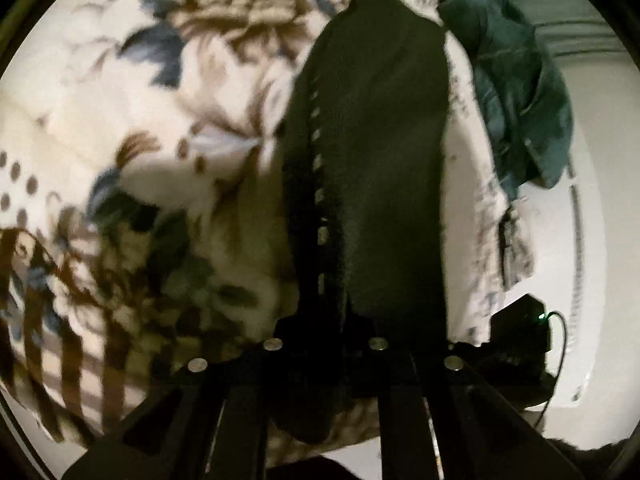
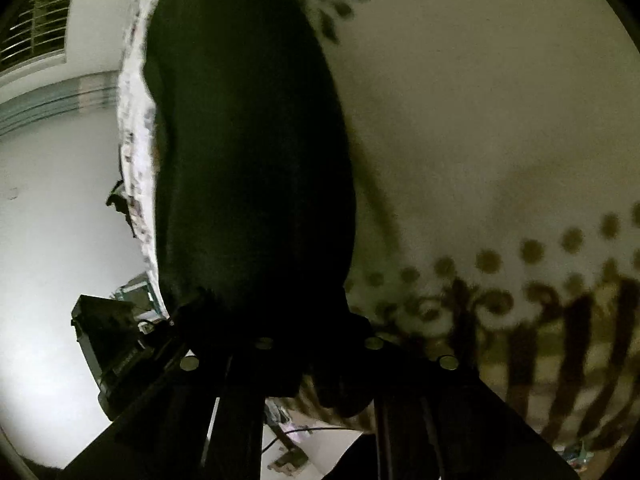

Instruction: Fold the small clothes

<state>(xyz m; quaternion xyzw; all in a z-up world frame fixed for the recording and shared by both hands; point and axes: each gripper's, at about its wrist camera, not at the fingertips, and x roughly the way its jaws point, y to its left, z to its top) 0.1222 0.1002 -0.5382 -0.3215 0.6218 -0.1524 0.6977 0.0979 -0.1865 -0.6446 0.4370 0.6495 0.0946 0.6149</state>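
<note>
A small black garment [image 1: 372, 152] with a dotted seam stretches away from my left gripper [image 1: 324, 344], which is shut on its near edge. In the right wrist view the same black garment [image 2: 248, 152] fills the middle, and my right gripper [image 2: 316, 344] is shut on its near edge. The cloth hangs over the fingertips and hides them in both views. The garment lies over a floral bedspread [image 1: 140, 140].
The bedspread [image 2: 500, 140] is white with brown and blue flowers, dots and stripes. A dark teal garment [image 1: 516, 92] lies at the bed's far edge. A black device with a green light [image 1: 520, 328] and a cable sits beside the bed. White wall [image 2: 48, 220] and a window grille [image 2: 36, 24] lie beyond.
</note>
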